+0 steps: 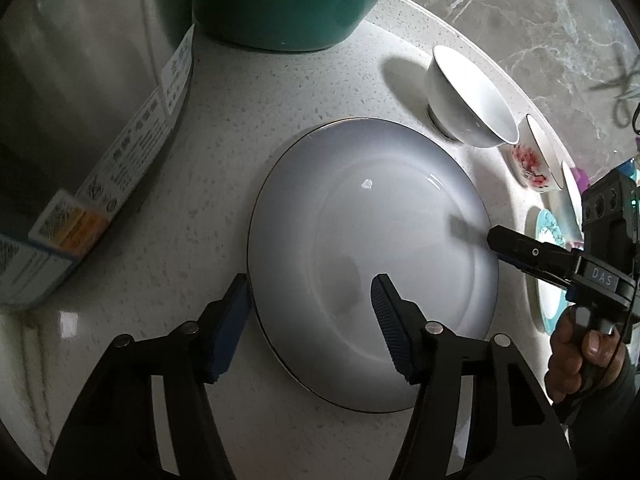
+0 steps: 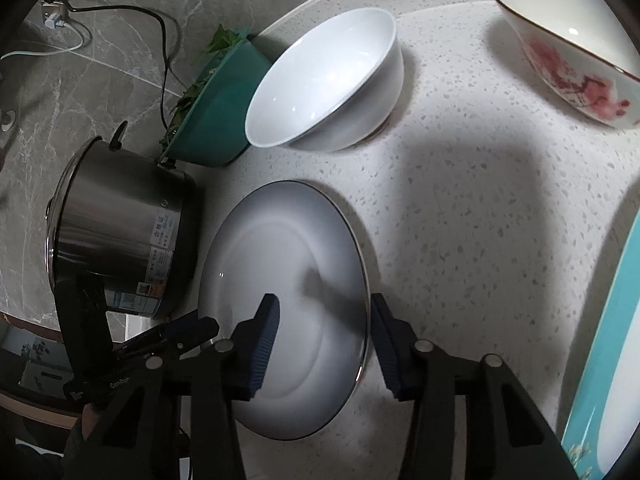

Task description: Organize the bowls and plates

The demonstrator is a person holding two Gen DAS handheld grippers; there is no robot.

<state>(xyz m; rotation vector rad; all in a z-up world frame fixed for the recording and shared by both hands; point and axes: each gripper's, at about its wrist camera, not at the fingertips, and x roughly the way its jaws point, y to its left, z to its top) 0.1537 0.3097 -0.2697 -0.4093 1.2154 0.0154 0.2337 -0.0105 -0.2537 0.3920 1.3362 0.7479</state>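
Nothing is stacked yet: both hand-held grippers, left hand-held gripper (image 1: pixel 310 294) and right hand-held gripper (image 2: pixel 324 312), straddle the grey plate's (image 1: pixel 360 240) rim at nine and three o'clock, unclenched; bowls wait.

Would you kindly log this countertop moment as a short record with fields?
surface: speckled white countertop
main item: grey plate with dark rim, flat on the countertop
left gripper: straddles the plate's near rim, one finger outside, one over the plate; pads not pressing
right gripper: straddles the opposite rim, likewise not gripping
bowls: plain white bowl; red-flowered bowl; both upright, apart from the plate
other dishes: teal-rimmed plate at the edge
nearby: teal basin of greens; steel pot
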